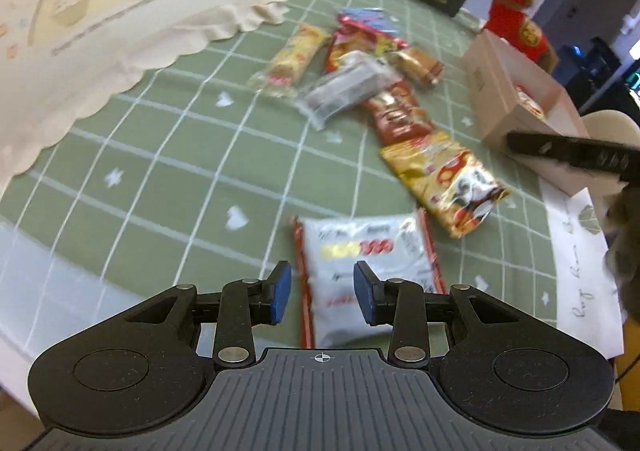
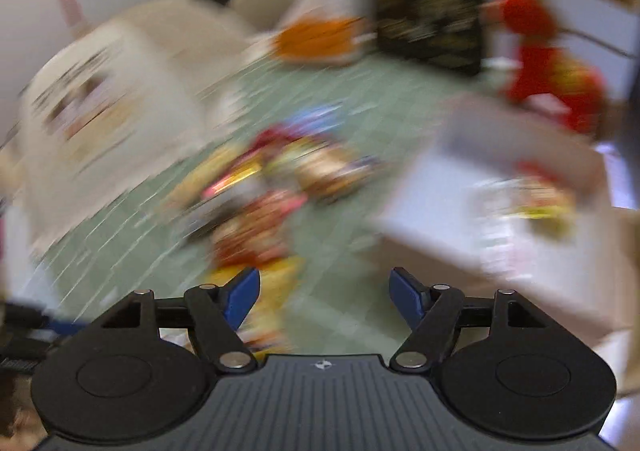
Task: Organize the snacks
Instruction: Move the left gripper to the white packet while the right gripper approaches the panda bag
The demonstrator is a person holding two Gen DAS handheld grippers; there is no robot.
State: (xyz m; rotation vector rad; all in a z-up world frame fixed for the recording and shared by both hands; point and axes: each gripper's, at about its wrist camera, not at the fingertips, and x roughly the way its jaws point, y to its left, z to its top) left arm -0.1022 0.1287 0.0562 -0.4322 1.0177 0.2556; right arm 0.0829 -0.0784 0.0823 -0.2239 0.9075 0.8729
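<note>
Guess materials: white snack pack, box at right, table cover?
White snack pack: glossy plastic film, probably; it shines and has crimped red edge seals. Box: matte tan cardboard by the look, with flat plain walls and an open top. Table cover: green with a white grid, likely cloth or vinyl; blur leaves that open.

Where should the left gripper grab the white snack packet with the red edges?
Probably across the white packet's near end, from above: it lies flat on the tablecloth, long axis pointing away, clear of the gold packet, directly below the open left gripper.
</note>
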